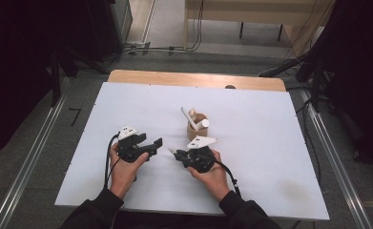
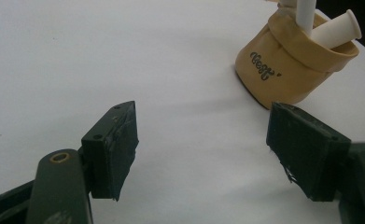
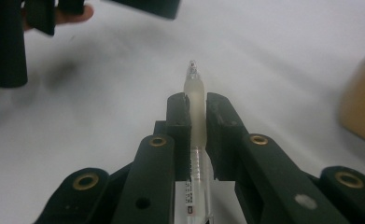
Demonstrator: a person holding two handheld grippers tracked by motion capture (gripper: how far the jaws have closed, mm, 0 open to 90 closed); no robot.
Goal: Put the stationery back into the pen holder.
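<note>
On a white table (image 1: 270, 157) above grey floor, the left gripper (image 2: 203, 154) gapes beside a tan pouch (image 2: 287, 70) of white tubes, while the right gripper (image 3: 198, 116) pinches a clear pen (image 3: 196, 98), its tip visible up close.

— What kind of room am I working in?

— It looks like a lab to me, a place for filming tests. I see a white board (image 1: 270, 157) laid on a wood table (image 1: 193, 78), set out like a test spot.

— What else tells you that?

— Black curtains (image 1: 17, 62) hang on both sides. Metal rails (image 1: 26, 162) run along the grey floor (image 1: 84, 102) next to the table. Lots of cables (image 1: 174, 48) lie on the floor at the back, and another desk (image 1: 251, 12) stands behind them.

— So not a home?

— No. I see nothing cosy here, just gear and wires.
</note>
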